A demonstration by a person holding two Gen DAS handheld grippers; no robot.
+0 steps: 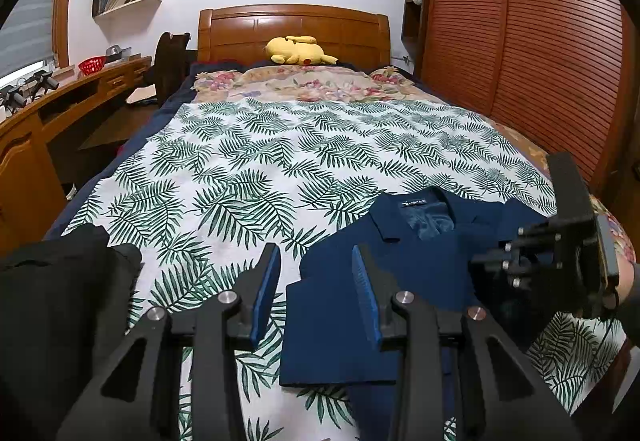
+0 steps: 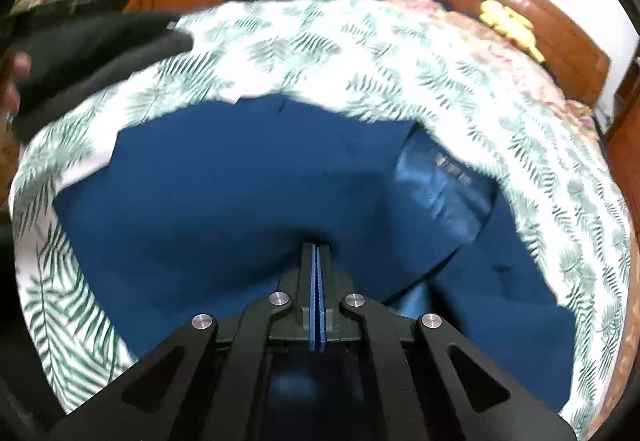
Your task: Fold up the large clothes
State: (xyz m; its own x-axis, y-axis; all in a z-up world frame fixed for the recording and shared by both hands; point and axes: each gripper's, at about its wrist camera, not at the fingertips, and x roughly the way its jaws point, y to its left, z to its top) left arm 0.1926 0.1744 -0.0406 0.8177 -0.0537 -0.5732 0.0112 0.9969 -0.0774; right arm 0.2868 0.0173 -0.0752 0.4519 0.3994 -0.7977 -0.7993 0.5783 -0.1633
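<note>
A navy blue jacket lies flat on the leaf-print sheet at the near right of the bed, collar and label away from me. My left gripper hovers open over the jacket's left edge with nothing between its blue pads. The right gripper's black body leans in over the jacket's right shoulder. In the right wrist view the right gripper is shut, its pads together and pinching the blue jacket, which puckers around the tips. The shiny lining and label show to the right.
A black garment lies bunched at the bed's near left corner, with a hand beside it. A yellow plush toy rests by the wooden headboard. A wooden desk runs along the left and a slatted wardrobe along the right.
</note>
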